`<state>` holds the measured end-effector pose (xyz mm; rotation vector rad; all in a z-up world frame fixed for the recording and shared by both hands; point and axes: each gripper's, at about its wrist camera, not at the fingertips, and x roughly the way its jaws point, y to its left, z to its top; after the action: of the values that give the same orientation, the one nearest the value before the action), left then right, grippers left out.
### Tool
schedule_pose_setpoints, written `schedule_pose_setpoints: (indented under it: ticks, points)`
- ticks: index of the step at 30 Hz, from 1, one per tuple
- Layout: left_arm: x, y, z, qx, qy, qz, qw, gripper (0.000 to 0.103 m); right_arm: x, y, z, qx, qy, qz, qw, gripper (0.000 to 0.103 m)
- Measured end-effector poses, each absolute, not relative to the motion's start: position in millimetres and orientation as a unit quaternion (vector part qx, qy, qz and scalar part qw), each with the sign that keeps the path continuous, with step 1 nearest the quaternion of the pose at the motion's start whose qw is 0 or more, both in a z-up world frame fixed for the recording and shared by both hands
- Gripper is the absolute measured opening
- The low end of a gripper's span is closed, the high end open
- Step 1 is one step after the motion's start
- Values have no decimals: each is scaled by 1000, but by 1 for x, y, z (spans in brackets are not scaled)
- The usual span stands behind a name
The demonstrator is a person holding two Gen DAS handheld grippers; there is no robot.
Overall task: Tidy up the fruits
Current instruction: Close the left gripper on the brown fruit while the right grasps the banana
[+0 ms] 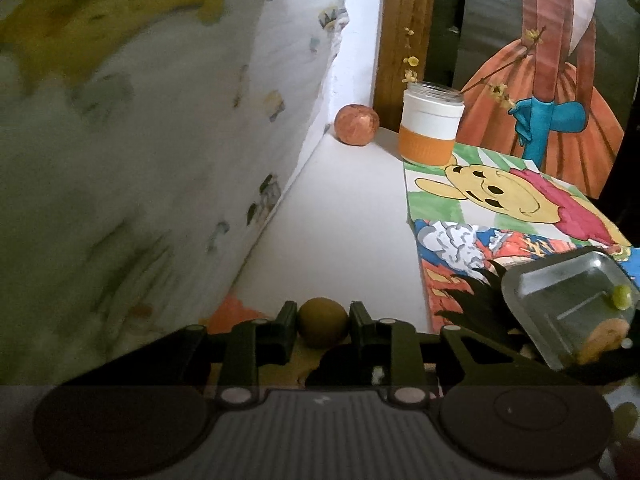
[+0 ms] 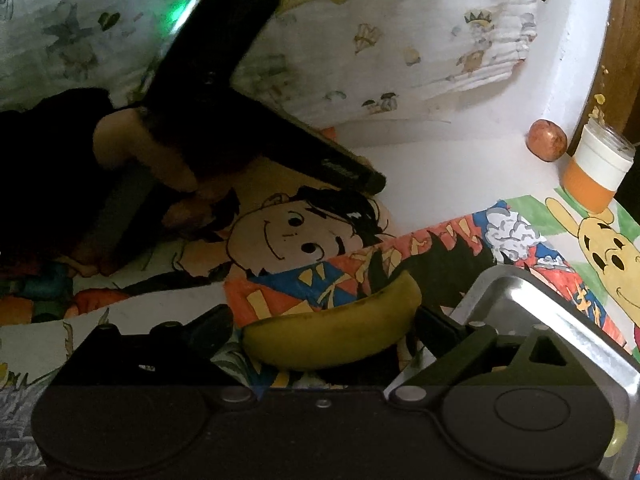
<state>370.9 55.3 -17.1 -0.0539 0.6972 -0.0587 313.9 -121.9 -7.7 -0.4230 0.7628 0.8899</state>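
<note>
Up close in the left wrist view, the left gripper (image 1: 322,326) pinches a small round brownish-green fruit (image 1: 322,322) between its two fingers, low over the white surface (image 1: 340,220); far off by the wall sits a reddish apple (image 1: 357,124), and just right of it a jar (image 1: 432,128) with an orange band and thin flowering twigs rising from it; coloured drawings (image 1: 500,204) cover the right part of the surface; a metal tray (image 1: 568,280) lies near right on them, with a small green fruit (image 1: 622,297) inside and something tan at its near edge that I cannot identify; a patterned cloth (image 1: 160,120) fills the left side.

Next, in the right wrist view, the right gripper (image 2: 326,330) stands spread wide around a banana (image 2: 332,332) lying on the drawings; whether the fingers touch it I cannot tell; the tray (image 2: 560,304) is just right of the banana; the other gripper (image 2: 362,180), held by a hand (image 2: 132,148), reaches in from the far left; the apple (image 2: 546,140) and jar (image 2: 596,168) sit far right.
</note>
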Motion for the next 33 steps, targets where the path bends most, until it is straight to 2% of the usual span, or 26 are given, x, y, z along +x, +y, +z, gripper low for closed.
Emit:
schedule_pose_setpoints:
  ticks: [5, 8, 12, 16, 20, 28, 33]
  points:
    - [354, 59, -16, -44, 346, -34, 937, 31, 321, -129, -2, -137, 396, 399, 816, 96]
    - [346, 58, -15, -50, 344, -40, 937, 31, 322, -127, -1, -121, 408, 371, 826, 91]
    - [340, 59, -13, -58, 340, -42, 938, 31, 319, -115, -1, -136, 411, 331, 839, 87]
    - [335, 66, -11, -72, 339, -38, 937, 31, 317, -104, -7, -163, 402, 310, 846, 87]
    - [329, 76, -9, -86, 337, -35, 937, 31, 321, -106, -7, -144, 398, 324, 846, 86]
    - [323, 77, -13, -87, 343, -41, 934, 31, 313, -114, -7, -169, 390, 319, 847, 71]
    - [322, 76, -15, -83, 346, -39, 934, 31, 312, -109, -9, -176, 388, 302, 853, 66]
